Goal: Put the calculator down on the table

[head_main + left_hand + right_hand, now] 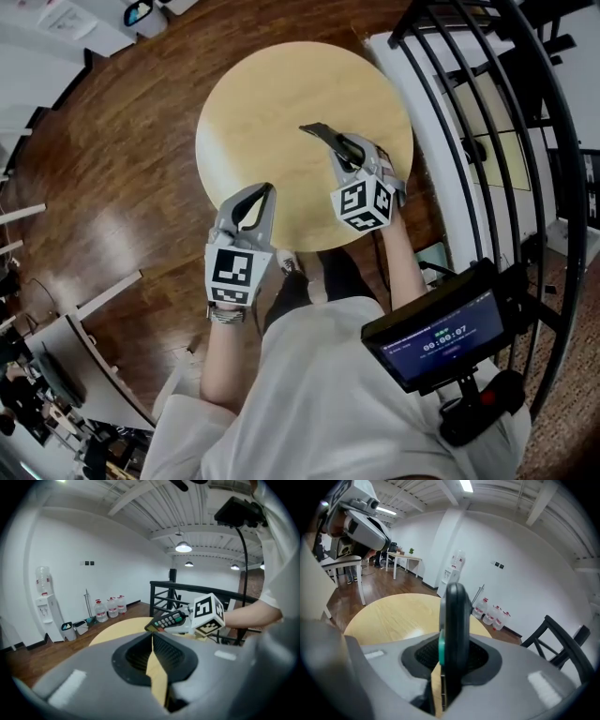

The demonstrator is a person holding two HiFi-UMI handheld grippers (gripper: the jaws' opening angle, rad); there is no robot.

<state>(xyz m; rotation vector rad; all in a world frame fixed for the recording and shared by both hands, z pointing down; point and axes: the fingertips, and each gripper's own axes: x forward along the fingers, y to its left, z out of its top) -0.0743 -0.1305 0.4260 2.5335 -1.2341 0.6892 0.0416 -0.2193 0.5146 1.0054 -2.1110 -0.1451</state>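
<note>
A dark calculator [326, 138] with coloured keys hangs over the right part of the round light-wood table [272, 94]. My right gripper [354, 155] is shut on its near end. In the right gripper view the calculator [455, 616] stands edge-on between the jaws, above the table [393, 616]. My left gripper [266, 191] is shut and empty, over the table's near edge, left of the right one. From the left gripper view, the closed jaws [152, 638] point at the table [117, 631], with the calculator [169, 619] and the right gripper's marker cube [208, 613] just beyond.
A black metal railing [487, 112] curves close along the table's right side. A dark device with a lit screen [439, 337] hangs at the person's chest. Water bottles [110, 607] and a dispenser [45, 603] stand by the far wall. A black chair [562, 639] is at the right.
</note>
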